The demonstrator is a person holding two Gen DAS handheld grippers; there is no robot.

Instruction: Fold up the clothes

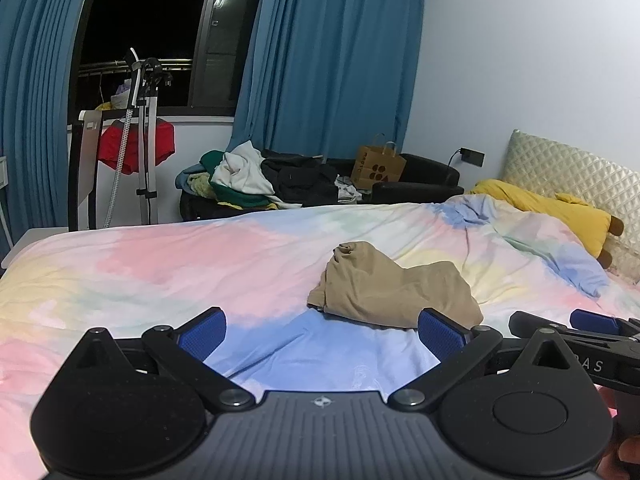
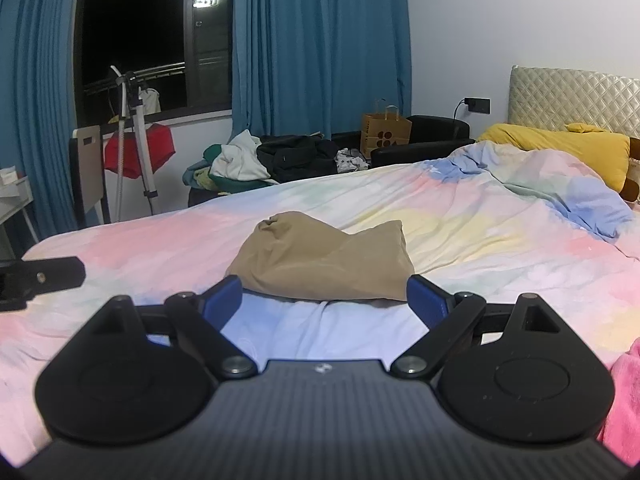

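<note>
A tan garment (image 1: 394, 288) lies bunched in a folded heap on the pastel bedspread (image 1: 160, 264); it also shows in the right wrist view (image 2: 324, 262). My left gripper (image 1: 322, 330) is open and empty, just short of the garment and to its left. My right gripper (image 2: 324, 300) is open and empty, its blue pads (image 2: 424, 300) close to the garment's near edge without gripping it. The right gripper's tip (image 1: 560, 328) shows at the right of the left wrist view; the left gripper's tip (image 2: 44, 276) shows at the left of the right wrist view.
A yellow pillow (image 2: 560, 148) and a quilted headboard (image 2: 576, 96) are at the far right. A pink cloth (image 2: 624, 396) lies at the near right. Beyond the bed is a black sofa (image 1: 416, 184) with piled clothes (image 1: 256, 176), a paper bag (image 1: 378, 168) and a garment steamer (image 1: 140, 136).
</note>
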